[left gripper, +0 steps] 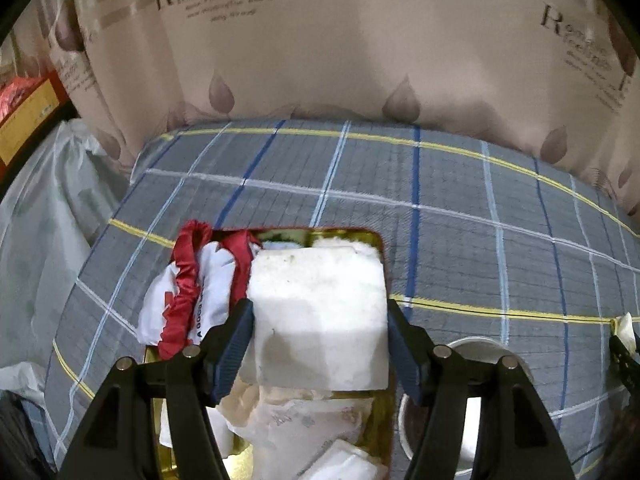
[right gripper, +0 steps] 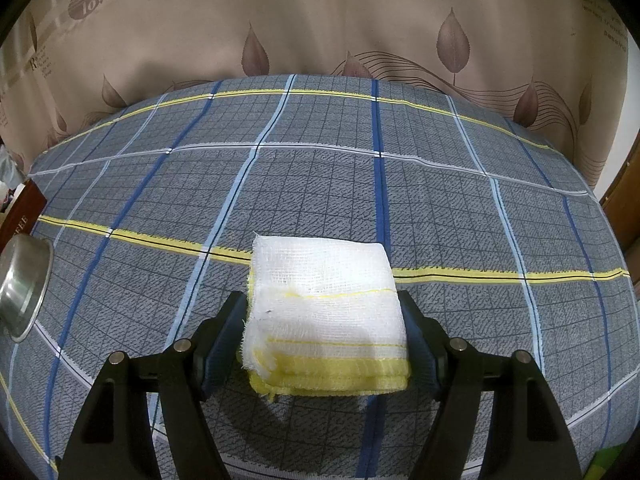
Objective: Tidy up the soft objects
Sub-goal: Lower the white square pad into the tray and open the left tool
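**White block poised over the tin**

On the plaid bedcover [right gripper: 320,184], the gold tin [left gripper: 382,248] sits directly below the left gripper [left gripper: 320,320], whose wide jaws clamp a white foam block [left gripper: 320,312]. The right gripper [right gripper: 324,336] squeezes a folded gauze cloth [right gripper: 324,312], well apart from the tin.

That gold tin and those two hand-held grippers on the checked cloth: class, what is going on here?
A person is sorting soft things on a checked cloth. The left gripper has a white foam block between its jaws, over the gold tin, which already holds a red-and-white cloth and white pads. The right gripper grips a folded white-and-yellow gauze cloth on the cloth. A metal bowl sits nearby.
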The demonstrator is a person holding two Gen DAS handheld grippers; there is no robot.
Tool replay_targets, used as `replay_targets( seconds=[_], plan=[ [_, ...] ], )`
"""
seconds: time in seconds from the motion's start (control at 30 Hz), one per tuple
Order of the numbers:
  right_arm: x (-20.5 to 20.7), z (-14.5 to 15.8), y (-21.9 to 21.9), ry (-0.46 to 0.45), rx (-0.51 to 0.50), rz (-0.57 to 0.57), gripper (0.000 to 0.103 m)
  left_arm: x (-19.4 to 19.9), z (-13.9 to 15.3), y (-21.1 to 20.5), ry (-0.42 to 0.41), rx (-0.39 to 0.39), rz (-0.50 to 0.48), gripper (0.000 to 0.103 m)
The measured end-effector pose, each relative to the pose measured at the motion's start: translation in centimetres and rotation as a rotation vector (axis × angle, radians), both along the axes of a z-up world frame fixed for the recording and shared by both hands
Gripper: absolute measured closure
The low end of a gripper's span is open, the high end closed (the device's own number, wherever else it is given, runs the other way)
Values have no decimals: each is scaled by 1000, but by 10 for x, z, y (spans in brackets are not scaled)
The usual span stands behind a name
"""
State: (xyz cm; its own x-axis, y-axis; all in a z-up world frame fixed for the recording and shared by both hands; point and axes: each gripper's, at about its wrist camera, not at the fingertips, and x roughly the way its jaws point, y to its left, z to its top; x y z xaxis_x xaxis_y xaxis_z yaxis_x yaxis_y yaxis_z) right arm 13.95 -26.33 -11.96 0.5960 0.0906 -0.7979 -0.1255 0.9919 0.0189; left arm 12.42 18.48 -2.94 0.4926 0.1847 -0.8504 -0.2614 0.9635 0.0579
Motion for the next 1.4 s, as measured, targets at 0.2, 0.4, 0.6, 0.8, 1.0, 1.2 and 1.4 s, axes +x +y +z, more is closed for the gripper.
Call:
replay_targets(
  seconds=[0.2, 0.4, 0.6, 0.8, 1.0, 1.2, 1.4],
  plan=[
    [0, 0, -1, 0, -2, 0, 32, 2, -10, 5, 20, -5, -7, 35],
    [0, -1, -3, 1, -5, 1, 32, 1, -12, -2, 22, 41, -34, 34],
    [1, -1, -3, 1, -6, 0, 32, -3, -6, -6, 6, 57, -46, 34],
    [1, -1, -3, 0, -7, 0, 32, -7, 0, -9, -5, 60, -64, 33],
    [1, -1, -4, 1, -8, 0, 32, -13, 1, -7, -4, 36, -72, 31],
    [1, -1, -3, 1, -10, 1, 32, -18, 3, -2, -11, 16, -81, 30],
    [1, -1, -5, 1, -11, 2, 32, -29, 15, 1, -51, -4, -119, 30]
  ],
)
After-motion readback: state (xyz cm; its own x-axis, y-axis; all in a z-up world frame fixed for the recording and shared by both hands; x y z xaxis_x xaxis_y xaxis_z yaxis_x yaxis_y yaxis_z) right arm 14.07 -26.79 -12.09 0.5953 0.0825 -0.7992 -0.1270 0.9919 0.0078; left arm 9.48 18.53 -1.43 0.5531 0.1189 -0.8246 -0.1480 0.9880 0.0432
